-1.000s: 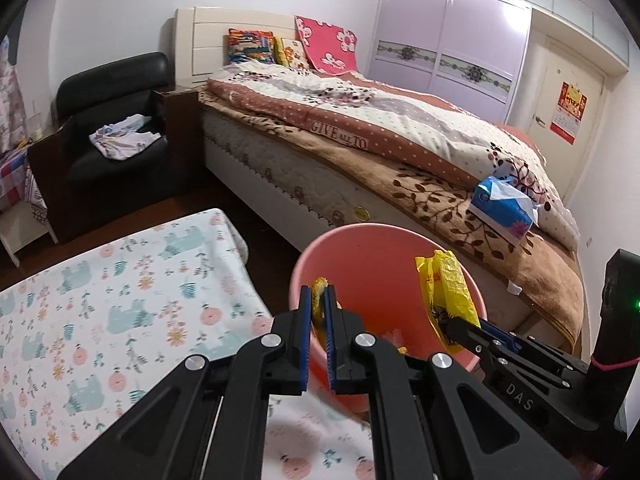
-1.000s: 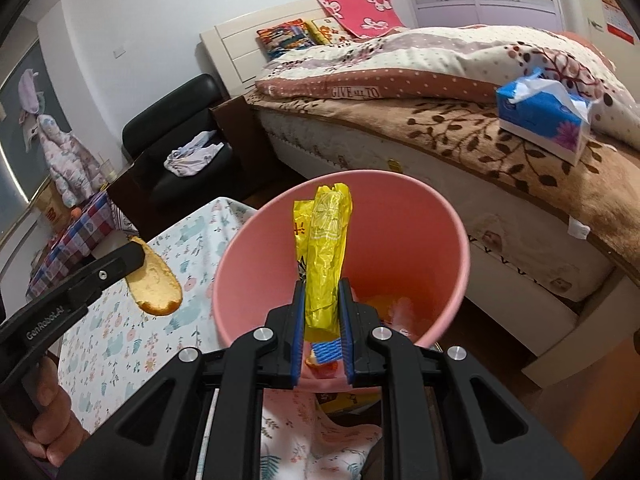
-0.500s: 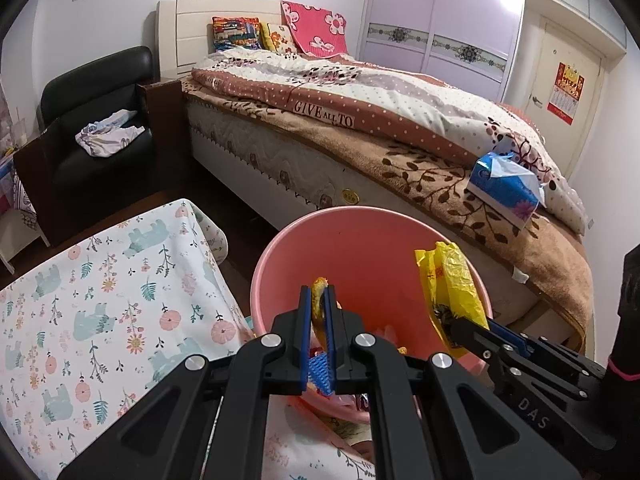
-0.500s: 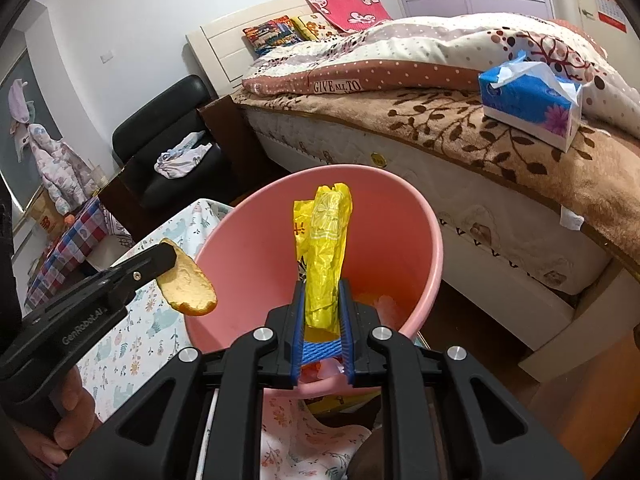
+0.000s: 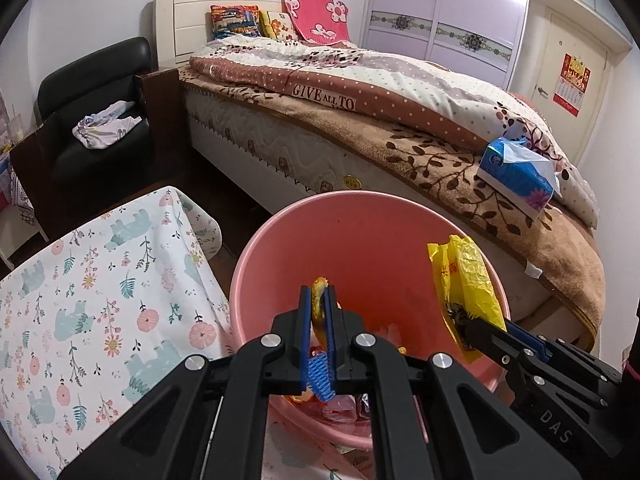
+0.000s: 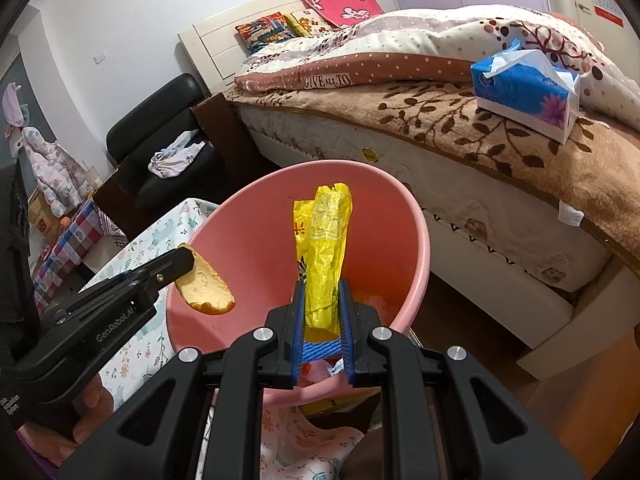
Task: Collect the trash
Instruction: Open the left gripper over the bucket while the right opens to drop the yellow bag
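Pink bin (image 5: 280,264) (rubbish above)

A big bed (image 5: 400,112) fills the room from 12 to 3 o'clock. A black chair (image 5: 96,120) sits at 10 o'clock by the white wall (image 5: 100,4). Purple closet doors (image 5: 440,24) stand at 1 o'clock.

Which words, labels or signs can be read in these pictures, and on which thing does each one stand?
"GIVE ALL TO": on the quilt's brown border.
"GenRobot.AI": on the left gripper, side of its arm.
"DAS": on the right gripper, side of its arm.
Red wall calendar: print too small to read.
Yellow wrapper: red marks, not readable.
Blue tissue pack: no readable text.
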`<action>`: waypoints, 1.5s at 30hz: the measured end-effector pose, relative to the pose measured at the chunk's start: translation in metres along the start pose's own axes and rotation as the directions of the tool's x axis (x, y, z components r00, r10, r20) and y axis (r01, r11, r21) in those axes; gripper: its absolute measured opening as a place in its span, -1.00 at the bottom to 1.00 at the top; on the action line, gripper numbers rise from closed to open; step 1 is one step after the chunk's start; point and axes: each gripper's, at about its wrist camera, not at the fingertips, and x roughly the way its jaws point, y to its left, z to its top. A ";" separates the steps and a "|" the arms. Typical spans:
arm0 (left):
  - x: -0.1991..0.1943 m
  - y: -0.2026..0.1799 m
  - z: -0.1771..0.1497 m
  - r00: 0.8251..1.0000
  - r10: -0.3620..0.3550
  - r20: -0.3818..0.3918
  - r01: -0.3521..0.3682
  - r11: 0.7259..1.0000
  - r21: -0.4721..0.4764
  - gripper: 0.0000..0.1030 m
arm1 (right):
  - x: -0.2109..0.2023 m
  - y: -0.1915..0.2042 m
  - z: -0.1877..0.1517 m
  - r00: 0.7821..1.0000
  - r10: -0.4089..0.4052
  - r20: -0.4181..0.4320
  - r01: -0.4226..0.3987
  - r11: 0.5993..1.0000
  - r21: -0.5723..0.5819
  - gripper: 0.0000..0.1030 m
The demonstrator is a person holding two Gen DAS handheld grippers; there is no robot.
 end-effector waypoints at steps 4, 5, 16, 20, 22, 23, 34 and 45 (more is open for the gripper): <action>0.003 0.000 0.000 1.000 0.003 -0.004 -0.003 1.000 -0.007 -0.85 | 0.002 -0.001 0.000 1.000 0.001 -0.006 -0.001 1.000 0.001 -0.70; 0.004 0.000 0.000 1.000 0.005 -0.004 -0.005 1.000 -0.009 -0.82 | 0.003 -0.002 0.000 1.000 0.001 -0.007 -0.001 1.000 0.002 -0.70; 0.000 0.000 0.001 1.000 0.002 0.025 -0.001 1.000 -0.021 -0.23 | 0.006 -0.002 0.001 1.000 0.001 -0.011 -0.001 1.000 0.002 -0.69; 0.000 0.000 0.001 1.000 0.003 0.023 -0.003 1.000 -0.023 -0.14 | 0.006 -0.002 0.001 1.000 0.001 -0.011 -0.001 1.000 0.001 -0.69; -0.001 0.000 0.001 1.000 0.003 0.021 -0.002 1.000 -0.024 -0.12 | 0.006 -0.002 0.002 1.000 0.000 -0.009 0.000 1.000 -0.001 -0.69; -0.001 0.000 0.001 1.000 0.001 0.022 0.000 1.000 -0.025 -0.10 | 0.007 -0.001 0.002 1.000 -0.001 -0.008 0.001 1.000 -0.002 -0.69; -0.013 0.002 -0.002 0.999 0.007 0.041 -0.006 0.999 -0.033 -0.01 | 0.015 0.004 0.010 1.000 -0.018 0.012 0.018 1.000 -0.014 -0.69; -0.027 0.010 -0.005 0.998 0.019 0.061 -0.016 0.999 -0.051 0.00 | 0.019 0.006 0.010 1.000 -0.028 0.002 0.028 1.000 -0.014 -0.37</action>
